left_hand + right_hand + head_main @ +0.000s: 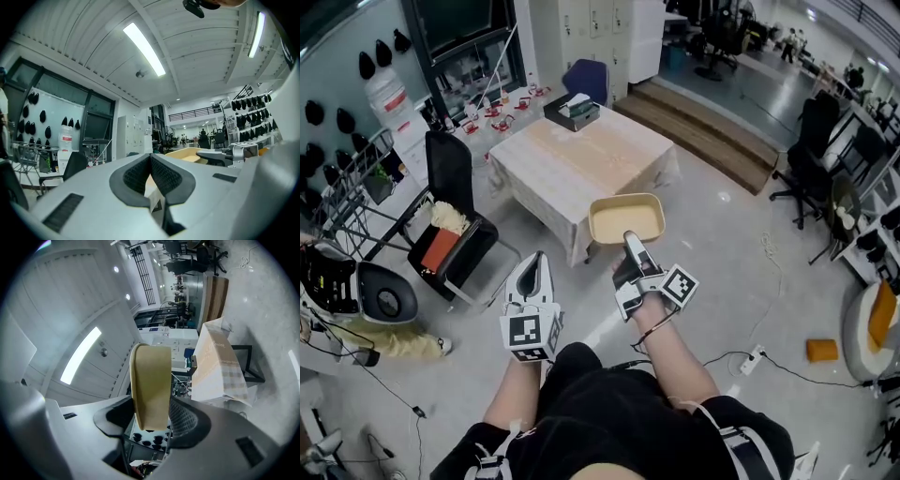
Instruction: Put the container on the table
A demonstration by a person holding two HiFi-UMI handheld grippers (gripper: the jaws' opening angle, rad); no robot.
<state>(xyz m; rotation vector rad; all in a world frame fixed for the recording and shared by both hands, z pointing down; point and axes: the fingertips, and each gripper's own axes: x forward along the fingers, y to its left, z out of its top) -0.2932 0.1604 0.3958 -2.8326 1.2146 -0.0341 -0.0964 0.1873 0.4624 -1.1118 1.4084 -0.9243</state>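
A shallow beige container (pixel 626 220) hangs in the air just off the near corner of the cloth-covered table (pixel 581 159). My right gripper (pixel 630 242) is shut on the container's near rim. In the right gripper view the container's wall (pixel 150 380) stands on edge between the jaws of my right gripper (pixel 150 420), with the table (pixel 218 366) beyond it. My left gripper (pixel 532 277) is lower and to the left, shut and holding nothing. In the left gripper view my left gripper (pixel 151 176) has its pads pressed together, and the container (pixel 187 153) shows to its right.
A black tissue box (pixel 572 111) sits at the table's far edge. A black chair (pixel 450 234) with things on its seat stands left of the table. Wooden steps (pixel 703 127) lie behind, office chairs (pixel 811 159) at right, and a power strip (pixel 752 359) on the floor.
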